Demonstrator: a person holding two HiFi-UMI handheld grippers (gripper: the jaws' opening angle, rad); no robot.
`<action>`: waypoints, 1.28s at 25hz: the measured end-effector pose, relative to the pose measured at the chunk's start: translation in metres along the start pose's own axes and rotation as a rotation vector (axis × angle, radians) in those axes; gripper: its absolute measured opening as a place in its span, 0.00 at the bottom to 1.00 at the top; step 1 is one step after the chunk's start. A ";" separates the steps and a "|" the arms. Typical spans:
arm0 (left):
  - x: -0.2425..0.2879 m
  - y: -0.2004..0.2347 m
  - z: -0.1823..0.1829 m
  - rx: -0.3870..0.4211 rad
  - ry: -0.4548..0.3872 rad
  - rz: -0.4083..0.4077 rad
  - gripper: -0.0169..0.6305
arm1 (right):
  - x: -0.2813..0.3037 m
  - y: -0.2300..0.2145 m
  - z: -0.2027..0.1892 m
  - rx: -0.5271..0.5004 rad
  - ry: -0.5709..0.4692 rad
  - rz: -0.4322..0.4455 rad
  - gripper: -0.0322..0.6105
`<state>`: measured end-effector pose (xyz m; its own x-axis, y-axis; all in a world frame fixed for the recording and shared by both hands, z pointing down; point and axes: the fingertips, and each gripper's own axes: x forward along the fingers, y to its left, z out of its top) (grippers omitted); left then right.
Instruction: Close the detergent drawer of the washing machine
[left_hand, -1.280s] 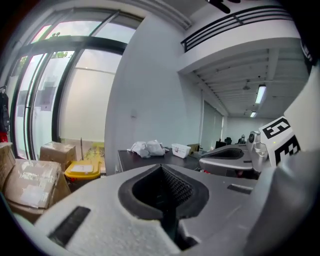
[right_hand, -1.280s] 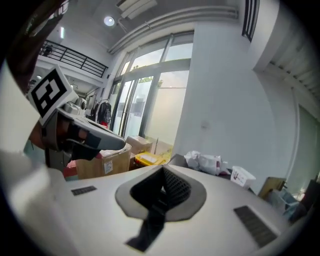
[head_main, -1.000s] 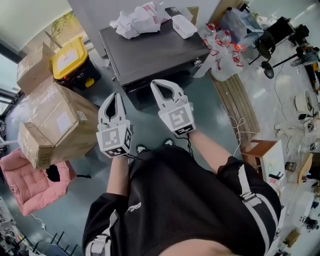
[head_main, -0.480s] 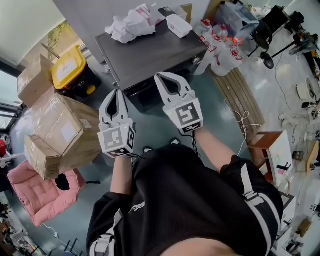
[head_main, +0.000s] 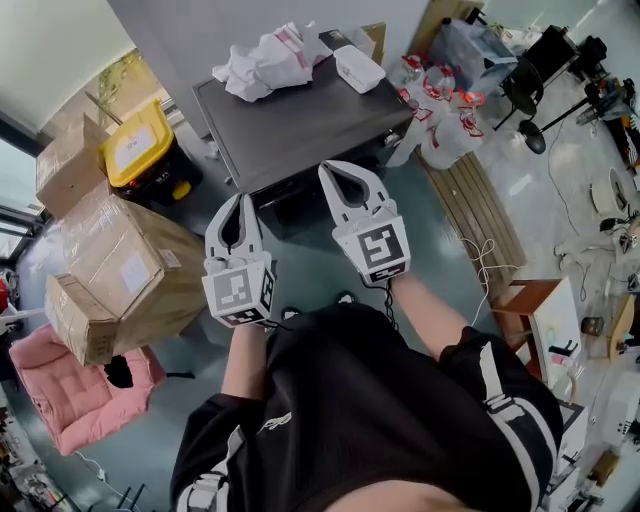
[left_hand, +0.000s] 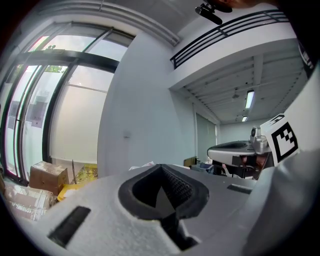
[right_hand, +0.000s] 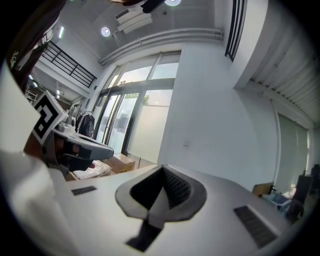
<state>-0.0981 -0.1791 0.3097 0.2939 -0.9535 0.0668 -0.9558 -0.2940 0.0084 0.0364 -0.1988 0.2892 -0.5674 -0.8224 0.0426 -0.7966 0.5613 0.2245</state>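
Note:
The washing machine (head_main: 300, 120) shows from above as a dark grey top, with its shadowed front facing me. I cannot make out the detergent drawer in any view. My left gripper (head_main: 238, 200) is held level in front of the machine's near edge, shut with nothing in it. My right gripper (head_main: 338, 166) is beside it, a little closer to the machine, shut and empty too. The left gripper view shows its jaws (left_hand: 161, 172) pressed together against a pale wall. In the right gripper view the jaws (right_hand: 162, 172) likewise meet with no gap.
Crumpled white cloth (head_main: 265, 55) and a white box (head_main: 358, 68) lie on the machine's top. Cardboard boxes (head_main: 120, 270), a yellow-lidded bin (head_main: 140, 140) and a pink cushion (head_main: 60, 390) stand at the left. Plastic bags (head_main: 440, 90) and a wooden board (head_main: 475, 210) are at the right.
Both grippers have risen a little in front of the machine, the right one slightly more. Both have stayed shut and empty.

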 end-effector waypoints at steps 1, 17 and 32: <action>0.000 -0.001 0.000 0.002 -0.001 0.001 0.04 | -0.001 0.000 0.000 0.000 0.001 0.000 0.06; -0.004 -0.025 -0.005 0.010 0.006 0.007 0.04 | -0.017 -0.003 -0.010 0.009 0.006 0.049 0.06; 0.002 -0.053 -0.010 0.014 0.026 -0.008 0.04 | -0.039 -0.023 -0.019 0.024 0.020 0.048 0.06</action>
<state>-0.0468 -0.1646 0.3191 0.3006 -0.9493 0.0925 -0.9532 -0.3023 -0.0045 0.0803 -0.1814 0.3010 -0.6010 -0.7960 0.0721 -0.7736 0.6020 0.1979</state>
